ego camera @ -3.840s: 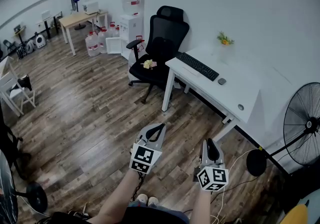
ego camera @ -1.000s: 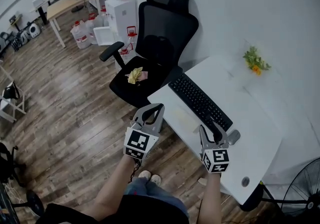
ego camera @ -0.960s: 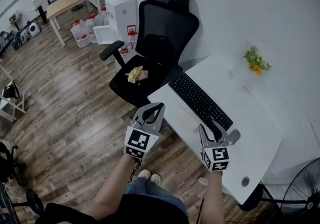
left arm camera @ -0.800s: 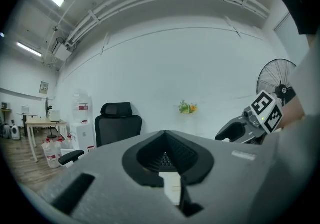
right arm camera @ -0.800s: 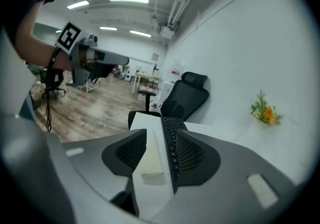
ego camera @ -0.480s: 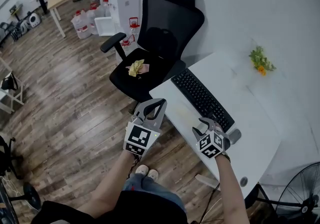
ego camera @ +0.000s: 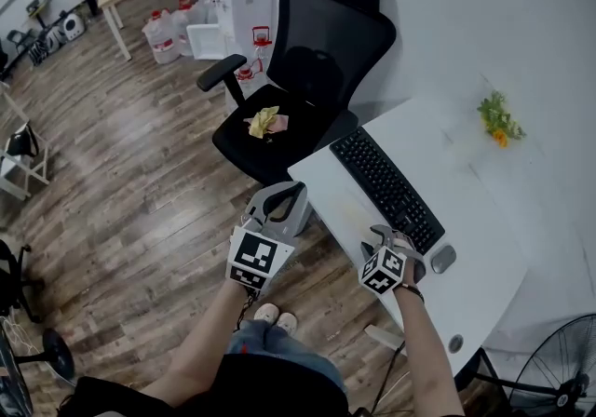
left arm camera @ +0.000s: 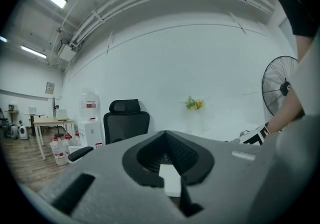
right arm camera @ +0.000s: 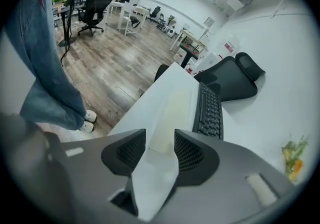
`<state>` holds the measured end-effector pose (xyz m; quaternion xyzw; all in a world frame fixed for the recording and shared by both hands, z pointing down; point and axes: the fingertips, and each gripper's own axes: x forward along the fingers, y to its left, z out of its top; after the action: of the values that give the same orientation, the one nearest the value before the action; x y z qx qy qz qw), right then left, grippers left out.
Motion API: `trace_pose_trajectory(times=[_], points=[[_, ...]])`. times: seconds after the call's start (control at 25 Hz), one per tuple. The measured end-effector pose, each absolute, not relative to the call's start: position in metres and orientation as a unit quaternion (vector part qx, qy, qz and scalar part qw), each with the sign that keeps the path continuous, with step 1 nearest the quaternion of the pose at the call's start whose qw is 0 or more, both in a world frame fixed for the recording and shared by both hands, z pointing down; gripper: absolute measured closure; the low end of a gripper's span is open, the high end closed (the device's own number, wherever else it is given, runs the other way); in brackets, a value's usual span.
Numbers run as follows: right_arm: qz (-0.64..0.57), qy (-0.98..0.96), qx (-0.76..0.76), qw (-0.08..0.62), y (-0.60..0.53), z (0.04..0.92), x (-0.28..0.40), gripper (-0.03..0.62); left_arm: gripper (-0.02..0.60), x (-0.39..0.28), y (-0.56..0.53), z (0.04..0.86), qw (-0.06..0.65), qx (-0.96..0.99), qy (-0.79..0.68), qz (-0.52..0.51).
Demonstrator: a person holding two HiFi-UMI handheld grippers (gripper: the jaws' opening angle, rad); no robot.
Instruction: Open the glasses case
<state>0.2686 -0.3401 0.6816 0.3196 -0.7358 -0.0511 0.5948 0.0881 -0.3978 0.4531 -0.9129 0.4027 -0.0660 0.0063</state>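
A pale yellowish flat thing (ego camera: 348, 214) (right arm camera: 173, 109) lies on the white desk (ego camera: 484, 248) left of the keyboard; I cannot tell if it is the glasses case. My right gripper (ego camera: 391, 240) (right arm camera: 160, 140) points down over the desk by the keyboard's near end. Its jaws have just been opening and stand open with nothing between them. My left gripper (ego camera: 298, 192) (left arm camera: 167, 135) hangs level beside the desk's left edge, above the floor. It is shut, the tips meeting, and holds nothing.
A black keyboard (ego camera: 386, 187) and a grey mouse (ego camera: 443, 259) lie on the desk, with flowers (ego camera: 498, 117) at the back. A black office chair (ego camera: 312, 80) with a yellow scrap (ego camera: 264, 120) on its seat stands beyond the desk. A fan (ego camera: 559, 387) stands at lower right.
My right gripper has rolled over and sunk towards the desk, and now points down. The left gripper has edged slightly. The head view has shifted, so the desk sits closer.
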Motion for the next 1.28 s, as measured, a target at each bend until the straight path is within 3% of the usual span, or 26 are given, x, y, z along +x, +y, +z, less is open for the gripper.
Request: trace_pose_trajectory(times=[0.64,1.28], points=[[-0.045,-0.726,0.321,0.607,-0.345,0.690,0.277,0.440,0.574,0.083,-0.404,0.457,0.005,-0.909,0.410,-0.071],[-0.038,-0.733,0.365,0.573,-0.360,0.659,0.296,0.550,0.574,0.090,-0.404,0.455,0.006,-0.911,0.406,-0.070]])
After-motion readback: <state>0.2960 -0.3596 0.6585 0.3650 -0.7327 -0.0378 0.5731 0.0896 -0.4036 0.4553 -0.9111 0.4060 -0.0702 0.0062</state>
